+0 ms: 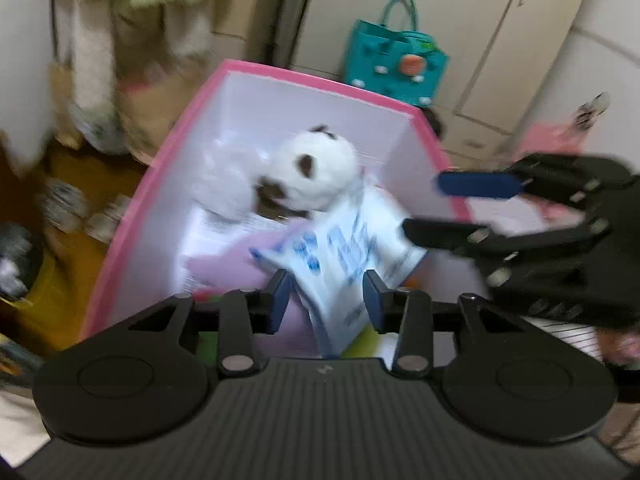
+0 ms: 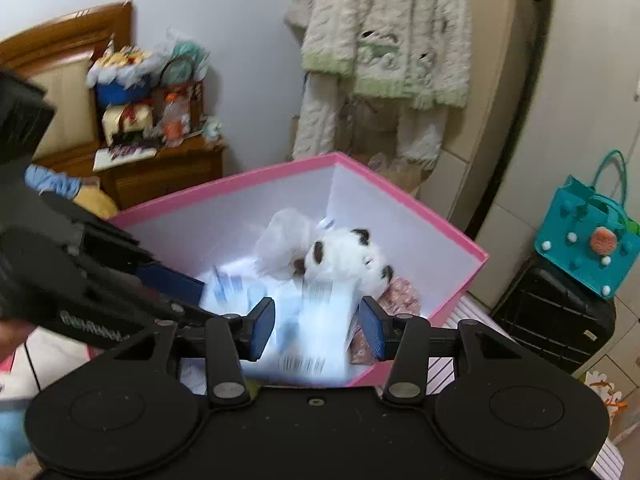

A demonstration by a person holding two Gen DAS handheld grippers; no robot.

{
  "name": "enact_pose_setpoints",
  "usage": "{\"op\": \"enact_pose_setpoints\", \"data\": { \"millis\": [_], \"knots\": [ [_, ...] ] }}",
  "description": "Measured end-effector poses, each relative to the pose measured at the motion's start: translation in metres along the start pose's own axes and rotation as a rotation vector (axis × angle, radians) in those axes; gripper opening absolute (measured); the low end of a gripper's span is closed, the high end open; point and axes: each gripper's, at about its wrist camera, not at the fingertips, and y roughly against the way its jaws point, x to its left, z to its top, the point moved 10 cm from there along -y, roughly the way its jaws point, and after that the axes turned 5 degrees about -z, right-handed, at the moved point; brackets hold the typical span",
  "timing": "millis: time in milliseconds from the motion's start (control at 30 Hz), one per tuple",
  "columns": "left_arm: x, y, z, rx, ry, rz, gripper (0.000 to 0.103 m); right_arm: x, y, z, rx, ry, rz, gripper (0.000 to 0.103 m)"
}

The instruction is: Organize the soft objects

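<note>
- Over the pink box (image 1: 132, 216): both grippers point down into it from the near side.
- Left gripper (image 1: 327, 294): fingers partly apart, white-and-blue packet (image 1: 340, 256) between them; pads don't seem to press it, blur makes contact hard to call.
- Right gripper (image 2: 317, 330): fingers partly apart, same packet (image 2: 316, 312) between them; grip can't be told, packet heavily blurred.
- Right gripper also shows in left view (image 1: 440, 210), fingers spread, at the box's right rim.
- Box contents: panda plush (image 1: 316, 172) toward the back, clear plastic bag (image 1: 228, 184) just beside it, packet in front, lilac fabric (image 1: 236, 264) underneath.
- Background: teal bag (image 2: 584, 240) on black suitcase (image 2: 552, 328), fluffy garment (image 2: 384, 40) hanging behind the box.
</note>
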Motion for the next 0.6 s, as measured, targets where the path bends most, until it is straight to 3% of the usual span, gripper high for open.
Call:
{"op": "enact_pose_setpoints", "data": {
  "millis": [67,167,333,600],
  "knots": [
    [-0.003,0.009,0.001,-0.024,-0.048,0.039,0.045,-0.004,0.006,0.000,-0.005,-0.032,0.007,0.053],
    [-0.012,0.030,0.004,-0.053,-0.069,0.013,0.058,-0.005,0.023,-0.003,-0.028,-0.048,0.009,0.055],
    [-0.027,0.059,0.008,-0.097,-0.143,0.037,0.065,0.001,0.053,-0.009,-0.051,-0.082,0.032,0.062],
    [-0.050,0.093,-0.004,-0.094,-0.184,0.007,0.070,0.009,0.098,-0.019,-0.062,-0.141,0.063,0.066]
  ]
}}
